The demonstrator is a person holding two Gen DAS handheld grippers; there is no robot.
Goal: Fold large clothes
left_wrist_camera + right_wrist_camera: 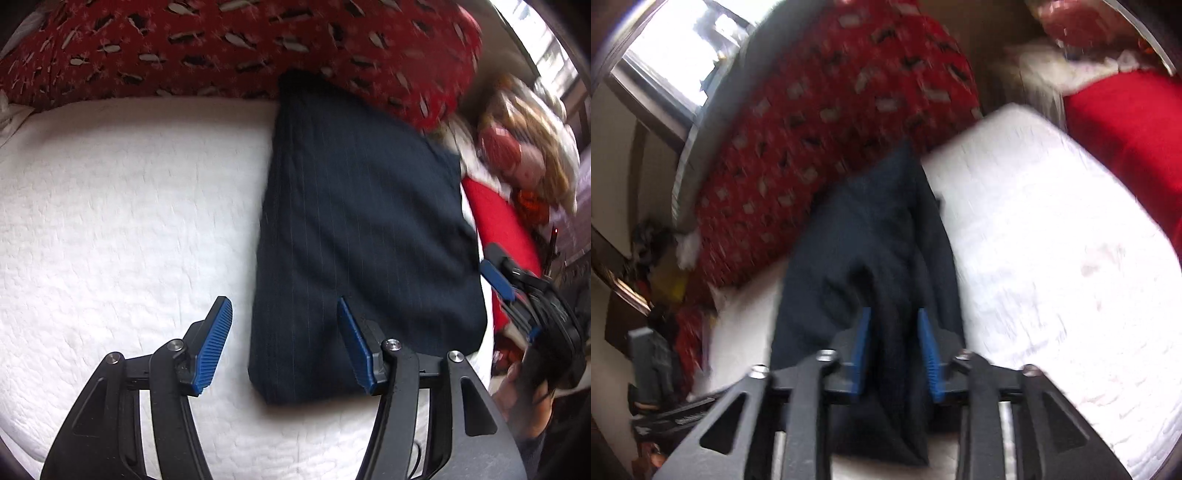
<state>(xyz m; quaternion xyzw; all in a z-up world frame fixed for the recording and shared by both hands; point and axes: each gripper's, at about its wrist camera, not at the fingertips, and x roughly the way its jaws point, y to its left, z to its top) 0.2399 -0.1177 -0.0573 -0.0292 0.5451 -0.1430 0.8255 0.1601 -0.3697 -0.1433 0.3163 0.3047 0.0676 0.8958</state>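
A dark navy pinstriped garment [362,229] lies folded into a long rectangle on the white quilted bed [122,221]. My left gripper [284,321] is open and empty, its fingers straddling the garment's near left edge just above it. My right gripper [496,278] shows at the garment's right edge in the left wrist view. In the blurred right wrist view the right gripper [894,332] has its blue pads on either side of a raised fold of the navy garment [871,229], with a gap between pads and cloth.
A red patterned pillow [236,44] lies along the far edge of the bed, touching the garment's far end. A plain red cloth [498,225] and a doll with blond hair [524,147] lie to the right. A window [683,48] is at the side.
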